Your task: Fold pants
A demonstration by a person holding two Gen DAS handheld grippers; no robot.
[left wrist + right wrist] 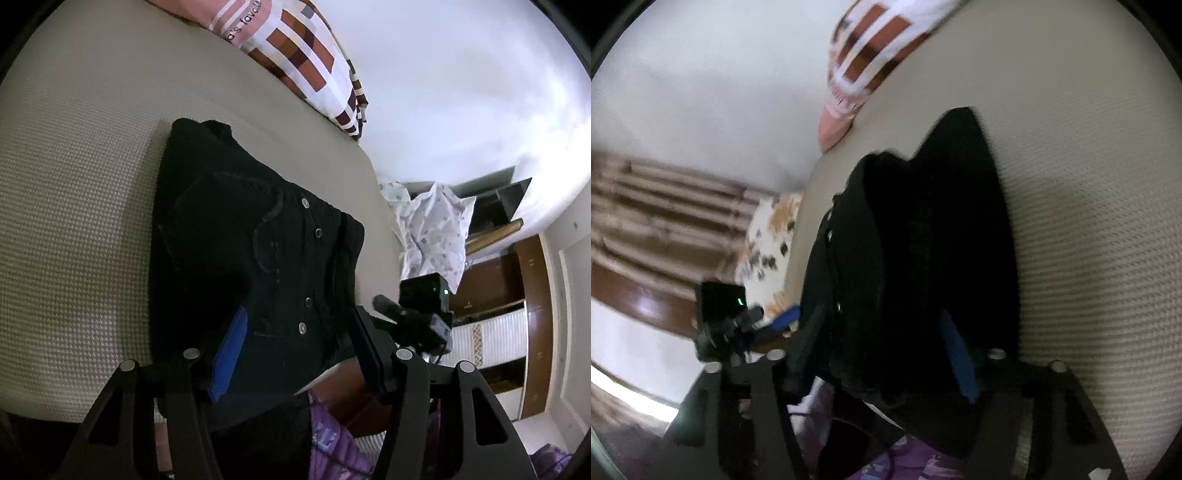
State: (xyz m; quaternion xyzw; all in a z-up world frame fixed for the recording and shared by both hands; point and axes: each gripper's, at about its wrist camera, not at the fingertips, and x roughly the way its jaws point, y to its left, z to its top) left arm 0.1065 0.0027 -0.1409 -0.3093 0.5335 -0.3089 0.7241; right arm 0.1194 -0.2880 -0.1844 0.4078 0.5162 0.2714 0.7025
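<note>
Black pants (240,221) lie folded into a compact stack on the beige bed (74,221), waistband and metal buttons toward me. My left gripper (297,314) stands open over the near end, its blue pads (225,354) on either side of the cloth without pressing it. The right gripper's body (424,314) shows just right of the stack. In the right wrist view the pants (942,221) fill the gap of my right gripper (882,314); its jaws straddle the thick near edge, blurred, with no visible squeeze. The left gripper (738,317) appears beside them.
A brown-and-white checked pillow (303,48) lies at the bed's far end. White spotted cloth (432,229) and a wooden wardrobe (517,277) stand beyond the bed's right side. Purple fabric (332,443) hangs below the bed's near edge. Flowered cloth (768,251) lies beside the bed.
</note>
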